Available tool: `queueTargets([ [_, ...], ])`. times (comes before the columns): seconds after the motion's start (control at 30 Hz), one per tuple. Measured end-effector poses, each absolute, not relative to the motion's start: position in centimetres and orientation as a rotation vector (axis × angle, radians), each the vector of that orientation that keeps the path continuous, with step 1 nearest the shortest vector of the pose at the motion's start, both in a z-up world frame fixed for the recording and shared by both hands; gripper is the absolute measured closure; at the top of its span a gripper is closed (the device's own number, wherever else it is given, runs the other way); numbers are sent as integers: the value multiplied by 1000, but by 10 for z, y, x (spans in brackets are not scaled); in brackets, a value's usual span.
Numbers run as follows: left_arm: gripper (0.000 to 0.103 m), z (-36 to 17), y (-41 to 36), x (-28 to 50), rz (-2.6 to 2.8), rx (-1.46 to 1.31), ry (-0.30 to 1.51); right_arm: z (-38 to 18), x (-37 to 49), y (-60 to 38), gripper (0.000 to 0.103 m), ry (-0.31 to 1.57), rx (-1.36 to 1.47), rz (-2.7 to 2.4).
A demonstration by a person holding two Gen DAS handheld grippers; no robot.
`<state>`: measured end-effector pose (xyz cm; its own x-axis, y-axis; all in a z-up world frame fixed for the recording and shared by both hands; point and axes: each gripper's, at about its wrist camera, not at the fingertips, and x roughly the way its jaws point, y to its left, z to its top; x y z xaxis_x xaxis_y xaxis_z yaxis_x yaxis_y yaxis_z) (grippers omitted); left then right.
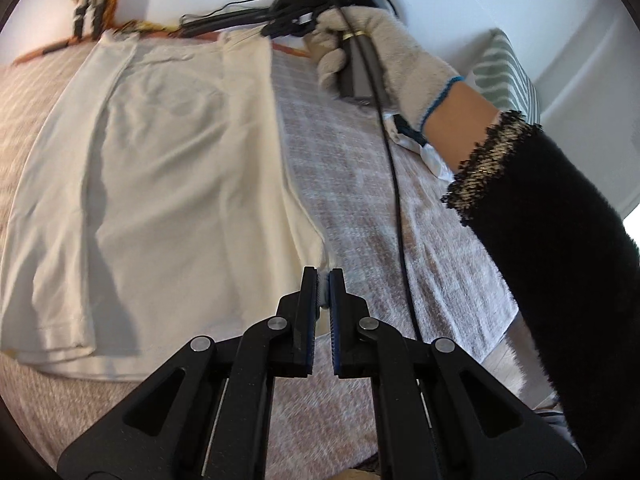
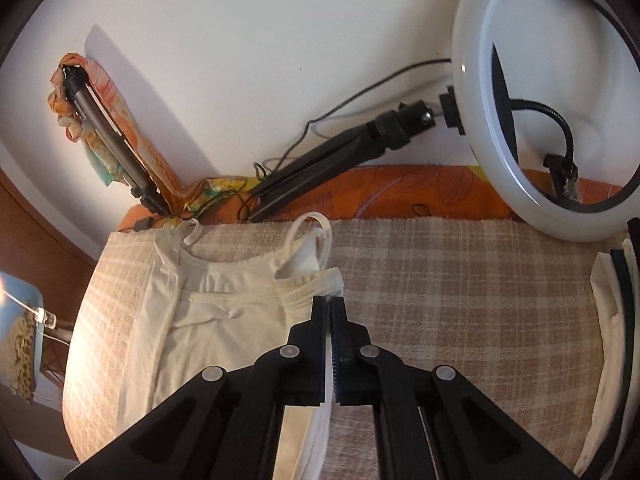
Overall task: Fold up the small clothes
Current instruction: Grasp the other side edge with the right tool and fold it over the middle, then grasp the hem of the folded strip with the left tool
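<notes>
A cream sleeveless top (image 1: 160, 184) lies flat on a plaid towel (image 1: 360, 216), its left side folded in. My left gripper (image 1: 324, 280) is shut on the top's right edge near the hem. In the right wrist view the top (image 2: 224, 320) shows its straps toward the wall. My right gripper (image 2: 330, 304) is shut on the top's right armhole edge, and white cloth runs back between the jaws. The gloved hand holding the right gripper (image 1: 288, 20) shows at the far end in the left wrist view.
A ring light (image 2: 560, 100) on a black stand (image 2: 328, 168) leans at the wall behind the towel (image 2: 460, 300). A second stand with an orange scarf (image 2: 104, 128) stands at the left. Folded white clothes (image 2: 612, 340) lie at the right. A black cable (image 1: 396, 184) crosses the towel.
</notes>
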<state>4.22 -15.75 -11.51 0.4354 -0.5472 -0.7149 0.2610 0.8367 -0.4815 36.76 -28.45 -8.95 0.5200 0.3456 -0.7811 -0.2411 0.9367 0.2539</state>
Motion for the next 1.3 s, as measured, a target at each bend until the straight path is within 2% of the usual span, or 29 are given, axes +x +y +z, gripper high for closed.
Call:
queueTargets([
  [0.3,100,-114,-114,38,-463,-390,1004,-77,365,-226,103,959,53,375],
  [0.77,100,-143,-76,45,-315,-366,1090,-130,385,-156,103,1054,-34,399],
  [0.83,99,-145,-75,42,-302,-349,1100,-134,386,-153,100,1060,-36,409],
  [0.9,99,-146,-77,41,-299,-330,1115,-135,386,-151,85,1063,-29,420],
  [0.93,99,-146,-79,41,-305,-326,1121,-134,385,-151,71,1061,-17,426],
  [0.97,99,-146,-80,39,-308,-324,1121,-129,382,-153,68,1050,3,439],
  [1.3,98,-115,-59,6,-345,-263,1032,-70,297,-207,68,960,95,441],
])
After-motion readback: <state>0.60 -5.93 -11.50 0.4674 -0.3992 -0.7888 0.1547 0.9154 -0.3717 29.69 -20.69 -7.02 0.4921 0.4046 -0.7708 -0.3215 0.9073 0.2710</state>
